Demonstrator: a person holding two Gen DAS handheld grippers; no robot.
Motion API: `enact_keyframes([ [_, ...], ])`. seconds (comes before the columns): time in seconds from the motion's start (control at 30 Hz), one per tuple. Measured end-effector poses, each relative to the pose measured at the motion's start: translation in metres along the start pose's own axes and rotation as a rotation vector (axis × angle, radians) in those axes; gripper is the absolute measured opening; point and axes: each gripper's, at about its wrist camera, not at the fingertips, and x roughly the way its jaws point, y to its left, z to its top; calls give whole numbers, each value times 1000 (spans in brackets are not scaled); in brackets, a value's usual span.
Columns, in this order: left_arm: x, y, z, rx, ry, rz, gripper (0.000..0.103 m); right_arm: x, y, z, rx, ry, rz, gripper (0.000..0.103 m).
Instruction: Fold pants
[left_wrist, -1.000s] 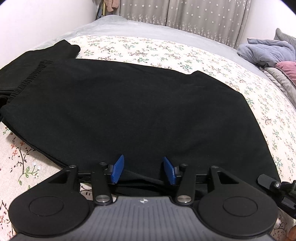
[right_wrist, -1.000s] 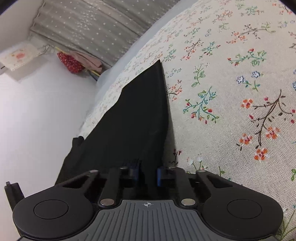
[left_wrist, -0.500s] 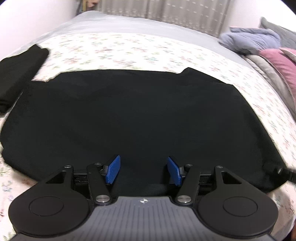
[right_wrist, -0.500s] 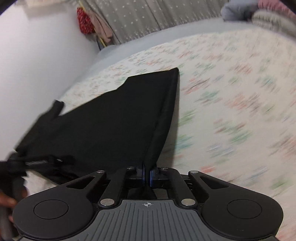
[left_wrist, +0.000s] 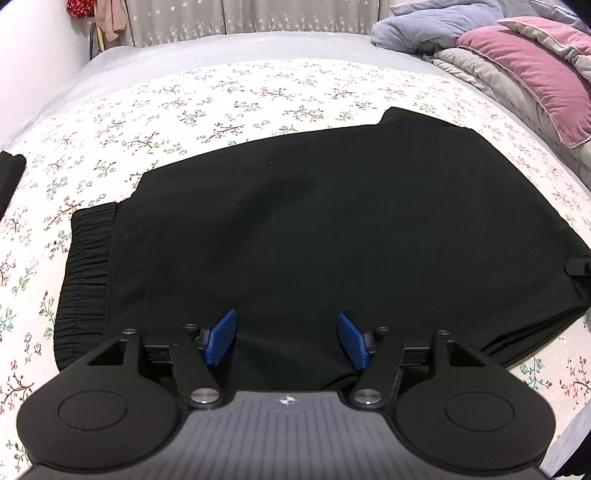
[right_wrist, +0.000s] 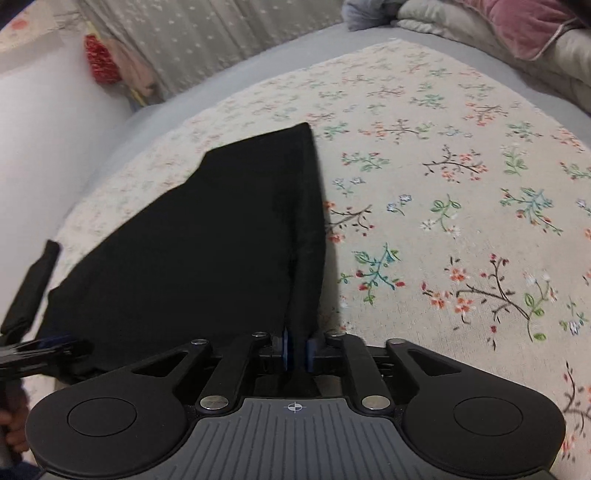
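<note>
A: Where were the black pants?
B: Folded on the floral bed.
A: The grippers?
B: Left gripper was opening, gripping nothing; right gripper pinched a fold, loosening.

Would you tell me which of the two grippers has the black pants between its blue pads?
The right gripper: its opening jaws have a fold of the pants between them, while the left gripper, also opening, has nothing between its pads.
</note>
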Motion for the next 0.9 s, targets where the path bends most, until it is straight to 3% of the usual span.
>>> enact_keyframes([
  [0.33,-7,-10,-17,52,10,74,69,-5,-51,-22,385,-36,191,22],
  [0.47,-5,-16,-14,58,19,118,72,-4,-49,-28,461,-78,244,53],
  [0.5,-5,-15,-12,42,21,126,72,-5,-43,-28,437,-90,232,56],
  [0.57,-7,-16,-6,21,18,149,72,-3,-29,-28,362,-110,177,54],
  [0.6,-7,-18,-3,20,9,157,72,-3,-23,-29,324,-119,145,48],
  [0.63,-9,-21,1,23,-1,162,72,-3,-19,-29,301,-128,114,32],
  [0.7,-12,-29,8,28,-21,169,72,-2,-18,-31,304,-128,79,16],
  [0.8,-13,-39,21,11,-39,143,72,-5,-20,-33,325,-148,73,10],
  [0.9,-10,-50,31,-28,-40,39,72,-11,-16,-35,314,-179,62,9],
])
